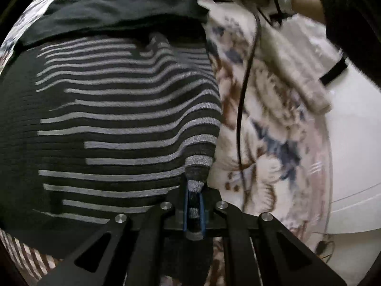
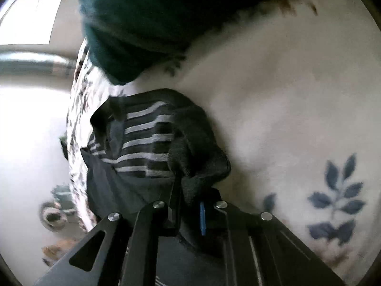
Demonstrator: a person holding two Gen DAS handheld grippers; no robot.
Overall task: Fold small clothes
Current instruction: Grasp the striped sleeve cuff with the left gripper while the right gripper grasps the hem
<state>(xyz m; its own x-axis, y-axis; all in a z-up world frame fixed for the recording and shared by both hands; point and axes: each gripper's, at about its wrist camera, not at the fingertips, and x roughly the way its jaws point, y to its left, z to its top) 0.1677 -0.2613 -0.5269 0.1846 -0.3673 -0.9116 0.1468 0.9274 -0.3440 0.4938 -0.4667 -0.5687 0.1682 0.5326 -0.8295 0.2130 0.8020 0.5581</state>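
- The left gripper (image 1: 194, 205) is clamped on a corner of the striped garment (image 1: 114, 124), which lies spread on the floral blanket (image 1: 266, 128)
- The right gripper (image 2: 188, 205) has pinched a bunched dark edge of the same garment
- Judged best: lift both corners level, keep the edge taut
- The stripes run across the left view, and the garment's long axis seems to run up it, away from the gripper

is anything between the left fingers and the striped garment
No. The left gripper is already shut on a corner of the striped garment, with the knit pinched directly between its fingers. Nothing visible sits between them.
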